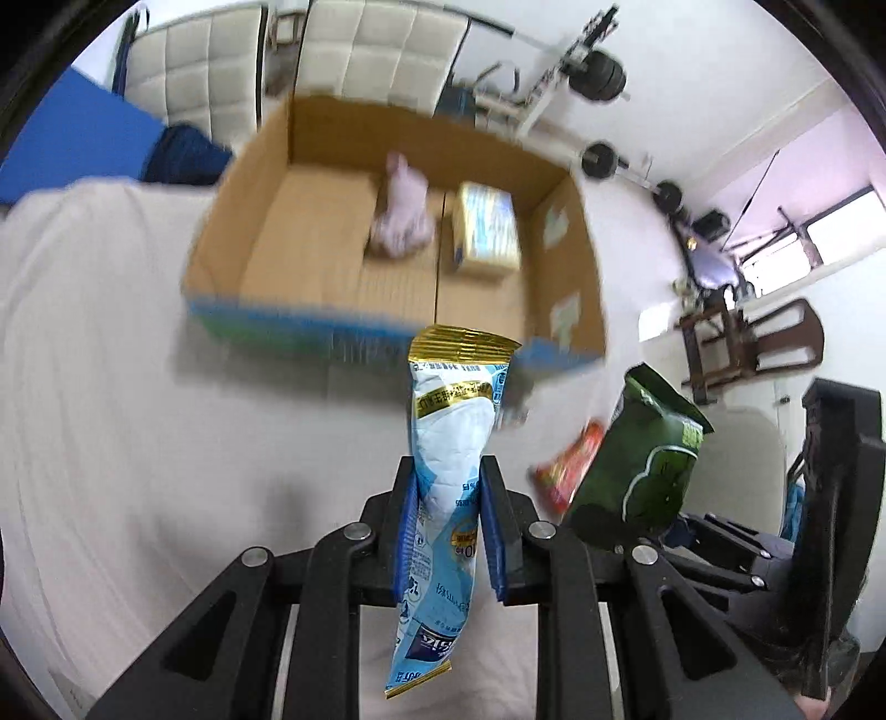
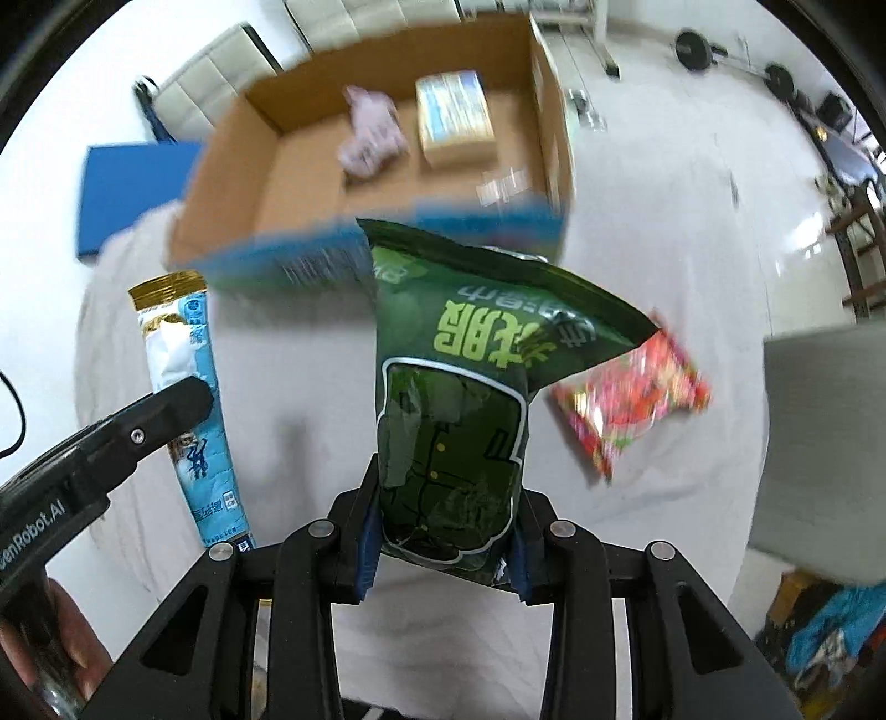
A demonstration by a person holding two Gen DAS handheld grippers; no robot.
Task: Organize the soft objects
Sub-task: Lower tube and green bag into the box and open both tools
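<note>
My left gripper (image 1: 449,487) is shut on a long light-blue and white packet with gold ends (image 1: 451,437), held above the white cloth; the packet also shows in the right wrist view (image 2: 191,410). My right gripper (image 2: 446,498) is shut on a dark green snack bag (image 2: 459,399), which also shows in the left wrist view (image 1: 642,459). An open cardboard box (image 1: 310,232) stands ahead, holding a pink soft bundle (image 1: 401,213) and a tan and blue pack (image 1: 487,230). A red snack packet (image 2: 631,399) lies on the cloth to the right.
A white cloth (image 1: 138,415) covers the surface under the box. A blue mat (image 2: 133,194) lies at the left. White padded panels (image 1: 360,50), weights (image 1: 601,75) and wooden chairs (image 1: 742,343) stand around the room. A grey object (image 2: 825,443) sits at the right.
</note>
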